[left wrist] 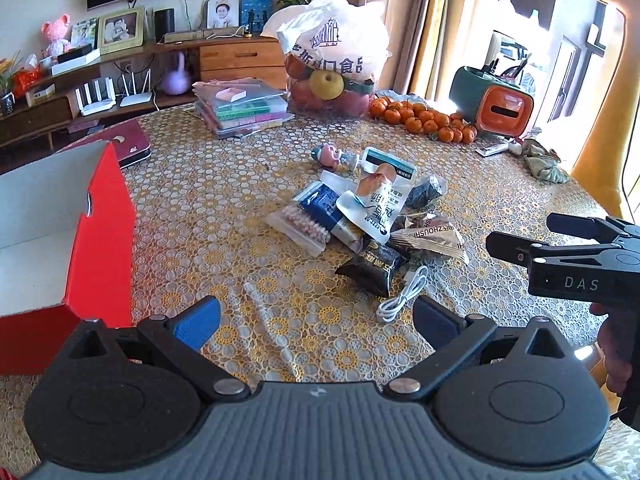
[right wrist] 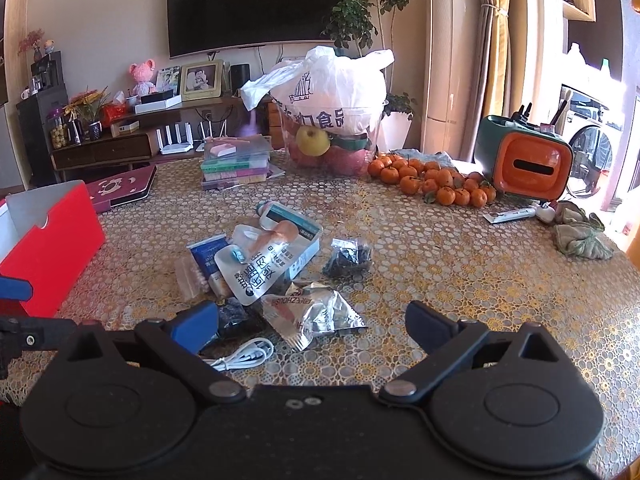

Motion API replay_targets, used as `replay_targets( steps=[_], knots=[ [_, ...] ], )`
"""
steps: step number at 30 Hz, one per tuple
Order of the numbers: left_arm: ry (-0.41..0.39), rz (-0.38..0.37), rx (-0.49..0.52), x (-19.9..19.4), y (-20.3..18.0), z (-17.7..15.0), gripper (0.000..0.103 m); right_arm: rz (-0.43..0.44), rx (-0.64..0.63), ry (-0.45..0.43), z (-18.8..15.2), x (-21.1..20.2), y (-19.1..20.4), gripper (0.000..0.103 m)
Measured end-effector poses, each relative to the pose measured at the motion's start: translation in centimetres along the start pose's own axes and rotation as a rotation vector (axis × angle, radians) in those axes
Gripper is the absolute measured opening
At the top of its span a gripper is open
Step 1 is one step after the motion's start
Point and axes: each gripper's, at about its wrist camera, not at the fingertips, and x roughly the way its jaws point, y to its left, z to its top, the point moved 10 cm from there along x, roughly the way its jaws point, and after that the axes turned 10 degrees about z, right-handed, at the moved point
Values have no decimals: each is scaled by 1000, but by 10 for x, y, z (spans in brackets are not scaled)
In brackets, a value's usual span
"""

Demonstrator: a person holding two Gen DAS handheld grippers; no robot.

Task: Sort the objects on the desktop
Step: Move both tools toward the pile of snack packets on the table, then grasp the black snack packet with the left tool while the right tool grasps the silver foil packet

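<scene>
We've got both tools spread wide, nothing held. Right tool [right wrist: 312, 326] is closer: the snack pile [right wrist: 264, 268] sits at 12 o'clock, cable [right wrist: 244, 356] just under it, box [left wrist: 60, 240] at 9.

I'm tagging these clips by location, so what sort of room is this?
Most likely a home living or dining room: a wall-mounted television above a low wooden media cabinet with framed photos, and a table with a patterned cloth bearing mandarins and snack packets.
</scene>
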Motion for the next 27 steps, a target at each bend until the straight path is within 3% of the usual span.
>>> replay_targets(
  steps=[13, 27],
  knots=[
    [17, -97, 17, 47, -31, 17, 103, 51, -6, 64, 0, 46, -19, 100],
    [33, -123, 75, 89, -52, 18, 102, 77, 0, 121, -7, 89, -29, 98]
  ],
)
